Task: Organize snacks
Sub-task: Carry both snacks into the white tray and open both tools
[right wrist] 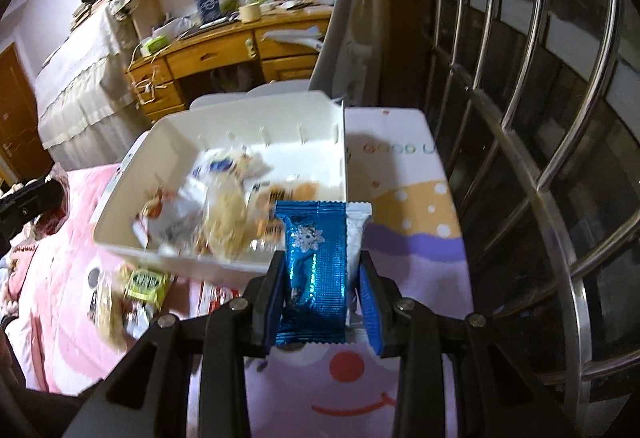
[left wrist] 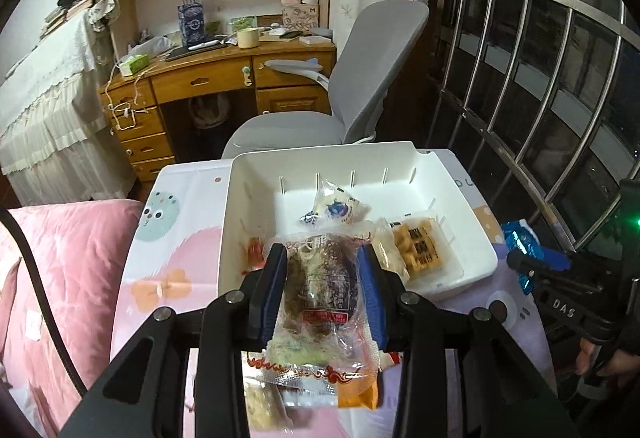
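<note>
A white plastic bin [left wrist: 256, 174] stands on a cartoon-print cloth [left wrist: 180, 206]. Inside lie a clear packet with a blue print [left wrist: 336, 208] and a packet of yellow biscuits [left wrist: 416, 246]. My left gripper [left wrist: 322, 276] is shut on a clear packet with a dark brown snack [left wrist: 320, 278], held over the bin's near edge. My right gripper [right wrist: 322, 278] is shut on a shiny blue foil packet [right wrist: 316, 262] with a white packet [right wrist: 356, 234] pressed beside it, just right of the bin [right wrist: 120, 206]. The right gripper also shows at the left wrist view's right edge [left wrist: 532, 262].
Loose snacks lie on the cloth near the bin's front, among them a yellow-green packet [right wrist: 146, 284]. A pink quilt [left wrist: 68, 270] lies to the left. A grey office chair [left wrist: 360, 86] and a wooden desk [left wrist: 216, 74] stand behind; metal window bars [left wrist: 540, 86] run along the right.
</note>
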